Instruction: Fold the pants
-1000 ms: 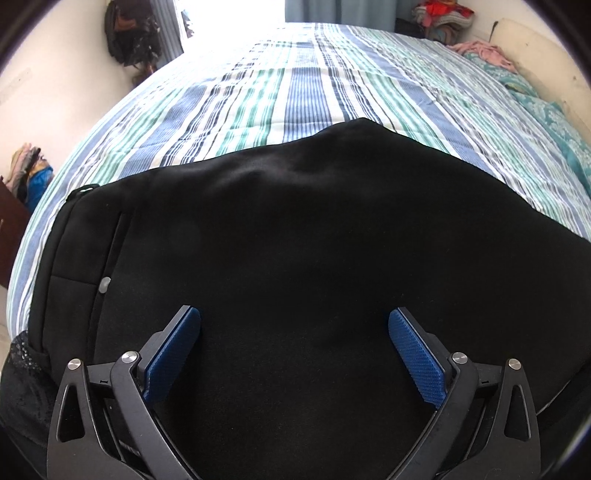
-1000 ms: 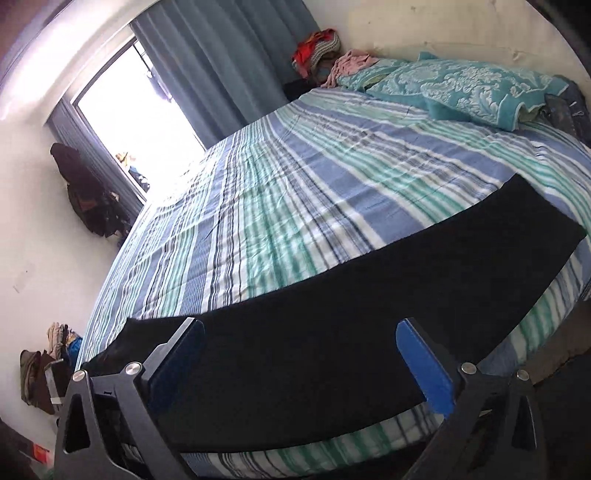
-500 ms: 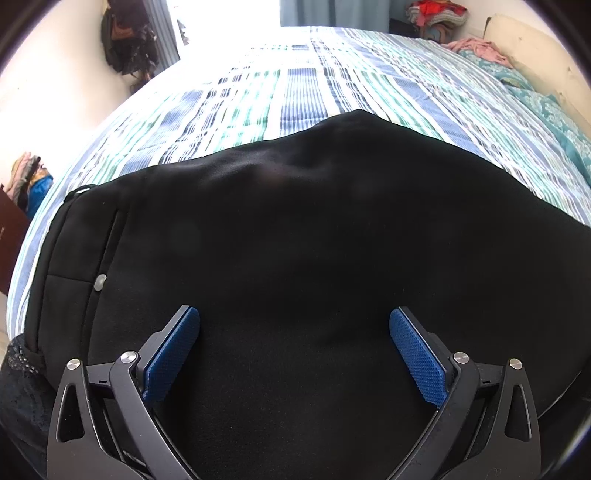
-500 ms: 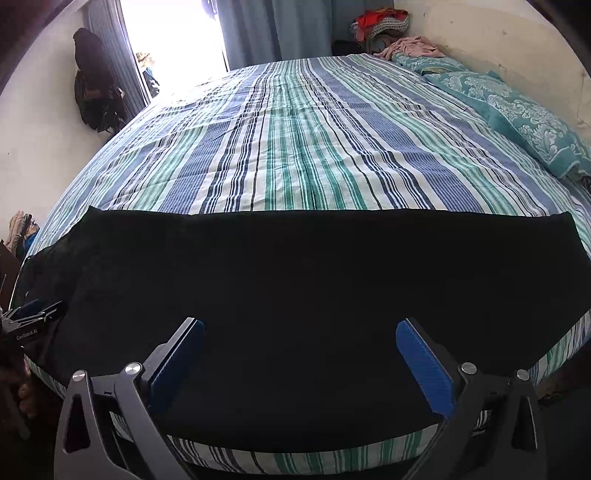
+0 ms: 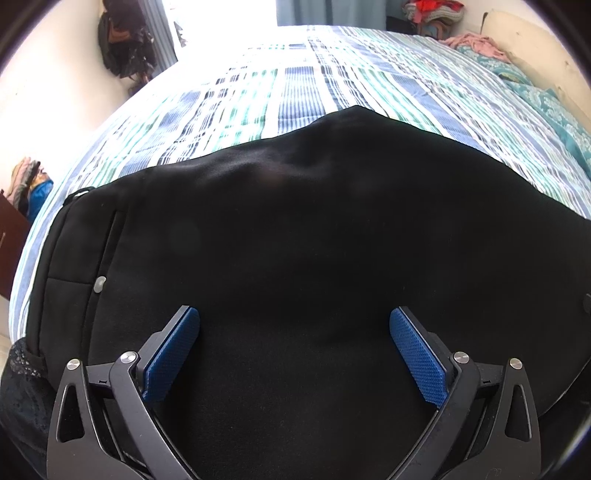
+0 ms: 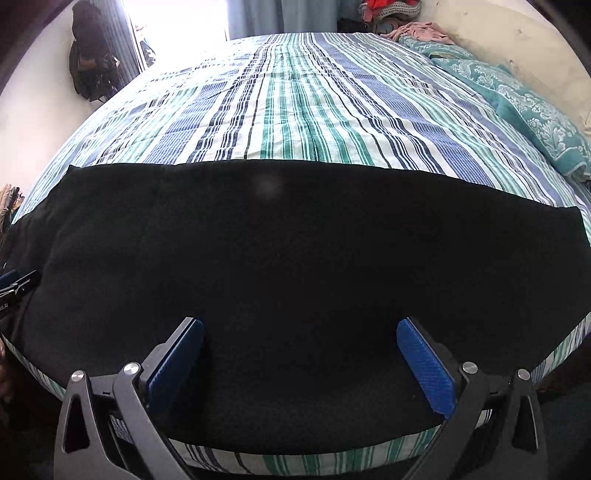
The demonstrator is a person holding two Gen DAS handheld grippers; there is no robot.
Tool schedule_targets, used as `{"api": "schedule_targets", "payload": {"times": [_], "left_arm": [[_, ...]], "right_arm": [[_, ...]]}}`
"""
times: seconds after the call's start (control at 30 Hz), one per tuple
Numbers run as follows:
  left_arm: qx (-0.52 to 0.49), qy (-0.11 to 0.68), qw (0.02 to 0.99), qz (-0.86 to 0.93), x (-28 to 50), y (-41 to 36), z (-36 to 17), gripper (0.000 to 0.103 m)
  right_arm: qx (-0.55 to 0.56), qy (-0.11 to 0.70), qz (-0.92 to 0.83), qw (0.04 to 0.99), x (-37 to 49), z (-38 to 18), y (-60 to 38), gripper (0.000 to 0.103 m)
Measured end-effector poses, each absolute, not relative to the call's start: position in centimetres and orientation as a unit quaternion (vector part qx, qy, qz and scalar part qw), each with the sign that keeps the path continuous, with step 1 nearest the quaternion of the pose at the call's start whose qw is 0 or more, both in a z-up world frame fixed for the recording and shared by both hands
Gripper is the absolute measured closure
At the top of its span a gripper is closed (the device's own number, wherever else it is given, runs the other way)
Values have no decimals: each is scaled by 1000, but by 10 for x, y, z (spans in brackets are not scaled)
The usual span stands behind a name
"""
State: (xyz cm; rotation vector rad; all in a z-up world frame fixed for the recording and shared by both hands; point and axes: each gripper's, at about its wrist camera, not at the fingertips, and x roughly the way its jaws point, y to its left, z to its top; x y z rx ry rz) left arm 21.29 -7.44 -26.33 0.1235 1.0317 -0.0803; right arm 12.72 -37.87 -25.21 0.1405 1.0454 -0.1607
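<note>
Black pants (image 6: pixel 295 258) lie flat across the near edge of the striped bedspread (image 6: pixel 295 110). Only the left view shows their pocket button (image 5: pixel 99 284). Left gripper (image 5: pixel 294 321) and right gripper (image 6: pixel 300 328) hover wide open, holding nothing; bare bedspread extends beyond.

Beyond the pants (image 6: pixel 295 258), the bed (image 6: pixel 295 110) lay flat and bare right up to its far edge, wide room for any reach. Along the right edge a teal pillow (image 6: pixel 535 110) crowded the wall, with pink cloth (image 6: pixel 417 31) bunched at the far right corner. The pants ran along the near edge, nearly edge to edge. The other gripper (image 6: pixel 14 284) poked in over the near left corner, just beside the pants.
</note>
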Motion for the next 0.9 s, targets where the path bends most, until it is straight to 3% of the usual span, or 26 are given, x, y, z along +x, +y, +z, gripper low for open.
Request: {"api": "schedule_targets", "payload": {"times": [0.67, 0.77, 0.9], "left_arm": [[63, 491, 868, -46, 212, -75, -264, 1], [64, 488, 869, -49, 211, -75, -264, 1], [64, 485, 871, -47, 210, -75, -264, 1]], "right_arm": [[78, 498, -74, 861, 128, -247, -380, 0], [169, 476, -40, 862, 124, -223, -417, 9], [239, 402, -58, 882, 116, -169, -525, 9]]}}
